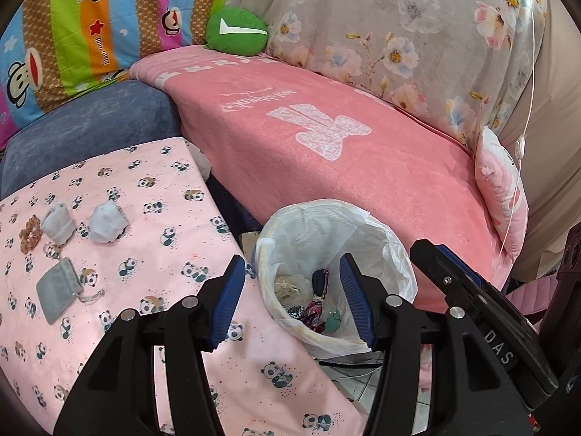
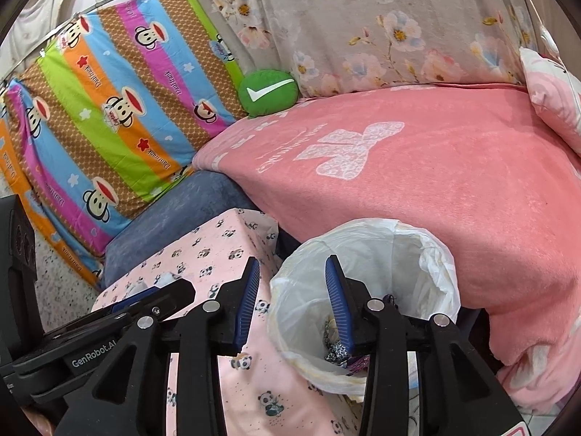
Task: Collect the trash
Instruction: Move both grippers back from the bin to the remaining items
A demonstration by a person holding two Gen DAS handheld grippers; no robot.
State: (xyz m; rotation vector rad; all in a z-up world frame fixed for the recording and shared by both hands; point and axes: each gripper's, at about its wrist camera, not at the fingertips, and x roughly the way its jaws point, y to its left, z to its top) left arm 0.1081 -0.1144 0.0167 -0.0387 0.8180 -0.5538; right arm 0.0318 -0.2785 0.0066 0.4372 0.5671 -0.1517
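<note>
Three table items [image 1: 58, 292], perhaps four.

You've got a thin, crinkly plastic liner [image 1: 385, 239] in the bin, fuzzy pink blanket [image 1: 326, 189] behind it, smooth panda-print cloth [image 1: 152, 218] left of it, matt grey pouch [image 1: 58, 294].

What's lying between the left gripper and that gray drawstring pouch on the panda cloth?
Nothing visible. The left gripper, open and empty, hangs over the lined bin; the gray pouch lies on bare panda cloth to its left, with only open cloth between them.
</note>
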